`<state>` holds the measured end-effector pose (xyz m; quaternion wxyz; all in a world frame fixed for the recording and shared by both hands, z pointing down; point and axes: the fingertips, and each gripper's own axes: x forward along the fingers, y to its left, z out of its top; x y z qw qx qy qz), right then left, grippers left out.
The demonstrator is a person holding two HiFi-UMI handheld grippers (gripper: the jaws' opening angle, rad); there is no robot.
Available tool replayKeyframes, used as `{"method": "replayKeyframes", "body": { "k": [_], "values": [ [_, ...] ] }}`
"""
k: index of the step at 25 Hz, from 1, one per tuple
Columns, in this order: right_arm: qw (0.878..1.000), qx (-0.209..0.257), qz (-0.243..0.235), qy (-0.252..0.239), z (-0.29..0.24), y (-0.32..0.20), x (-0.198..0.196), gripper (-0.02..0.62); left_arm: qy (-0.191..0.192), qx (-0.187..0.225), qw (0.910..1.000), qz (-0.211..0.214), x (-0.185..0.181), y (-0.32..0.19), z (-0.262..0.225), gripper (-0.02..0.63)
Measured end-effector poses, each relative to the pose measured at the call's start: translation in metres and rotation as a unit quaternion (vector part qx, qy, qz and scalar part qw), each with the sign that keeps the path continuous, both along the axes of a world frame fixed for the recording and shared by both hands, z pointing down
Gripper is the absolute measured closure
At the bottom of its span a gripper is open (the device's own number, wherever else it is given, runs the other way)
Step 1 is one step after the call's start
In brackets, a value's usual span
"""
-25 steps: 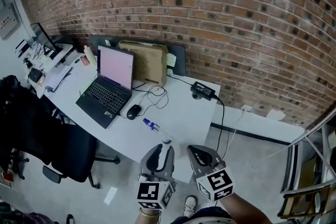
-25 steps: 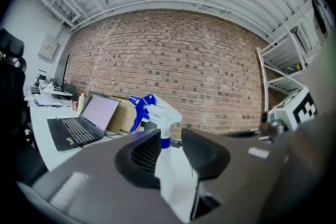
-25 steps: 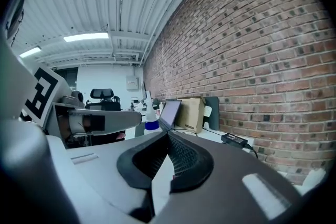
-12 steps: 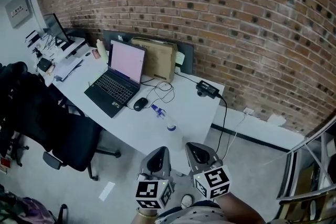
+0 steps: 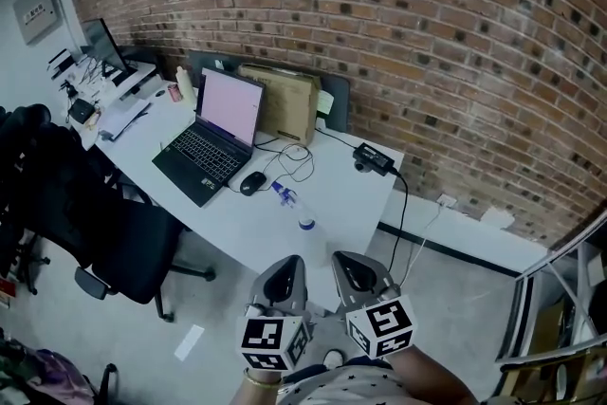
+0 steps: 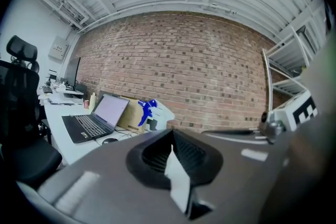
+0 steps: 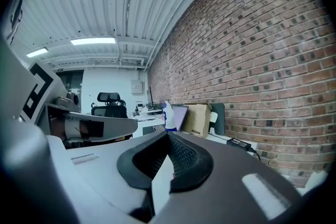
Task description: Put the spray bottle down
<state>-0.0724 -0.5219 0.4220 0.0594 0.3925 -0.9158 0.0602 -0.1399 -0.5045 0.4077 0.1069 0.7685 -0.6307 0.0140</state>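
Observation:
The spray bottle [image 5: 296,211], clear with a blue trigger head, stands on the white table [image 5: 247,232] near its front edge, right of the mouse. It stands upright in the left gripper view [image 6: 149,113] and the right gripper view [image 7: 167,114]. My left gripper [image 5: 284,268] and right gripper [image 5: 347,266] hang side by side off the table's front edge, apart from the bottle. Both sets of jaws are shut with nothing in them, seen close up on the left gripper [image 6: 171,135] and the right gripper [image 7: 167,137].
An open laptop [image 5: 213,133], a mouse [image 5: 252,183], a cable loop, a cardboard box [image 5: 285,104] and a power adapter [image 5: 373,158] lie on the table. A black office chair [image 5: 114,242] stands at the left. A brick wall runs behind.
The left gripper, open around the bottle a second ago, has drawn back from the table and shut. The right gripper drew back with it. The bottle stays on the table.

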Motion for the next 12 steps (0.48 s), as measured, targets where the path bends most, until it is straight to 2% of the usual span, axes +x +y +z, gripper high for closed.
{"method": "replayKeyframes", "body": {
  "k": [12],
  "values": [
    [1.000,0.002,0.001,0.002,0.0000,0.0068,0.0019,0.597,0.018,-0.007,0.9998,0.001,0.0035,0.0043,0.0037,0.597]
  ]
}}
